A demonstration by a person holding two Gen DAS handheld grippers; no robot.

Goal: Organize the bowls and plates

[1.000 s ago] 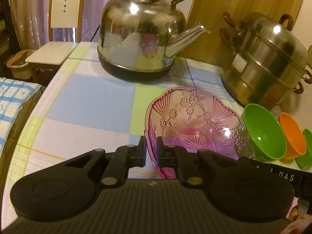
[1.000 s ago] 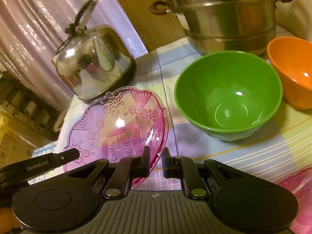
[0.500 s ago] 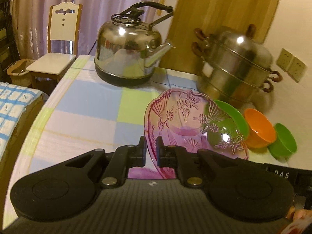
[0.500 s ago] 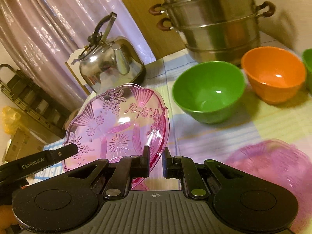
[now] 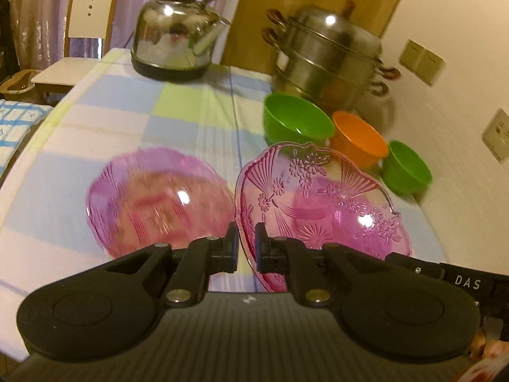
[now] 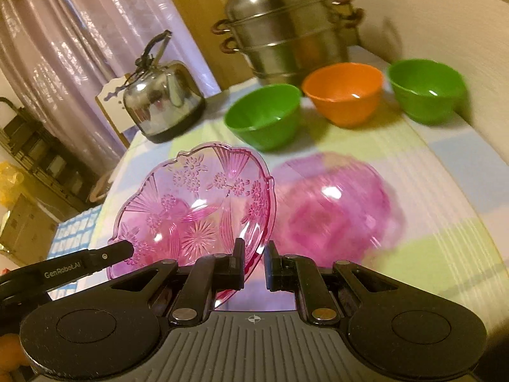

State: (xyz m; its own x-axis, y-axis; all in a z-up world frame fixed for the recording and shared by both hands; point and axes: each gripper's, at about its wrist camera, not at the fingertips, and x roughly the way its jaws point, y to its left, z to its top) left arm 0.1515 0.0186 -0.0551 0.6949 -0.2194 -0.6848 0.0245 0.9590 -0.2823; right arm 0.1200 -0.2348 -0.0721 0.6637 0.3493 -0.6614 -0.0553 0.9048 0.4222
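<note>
A pink patterned glass plate (image 5: 321, 203) hangs tilted above the checked tablecloth, gripped at opposite rims. My left gripper (image 5: 246, 248) is shut on its left rim, and my right gripper (image 6: 254, 261) is shut on its right rim (image 6: 194, 210). A second pink glass plate (image 5: 159, 197) lies flat on the table just beyond and beside the held one, blurred, and also shows in the right wrist view (image 6: 334, 210). Behind stand a large green bowl (image 5: 296, 121), an orange bowl (image 5: 359, 137) and a small green bowl (image 5: 407, 168).
A steel kettle (image 5: 178, 31) and a stacked steel steamer pot (image 5: 327, 54) stand at the table's far end. A wall with sockets runs along the right side. A white chair (image 5: 86, 16) stands past the far left corner, beside the table's left edge.
Both grippers have drawn back from the kettle and pot with the pink plate held between them. The second pink plate on the table has come into view.
</note>
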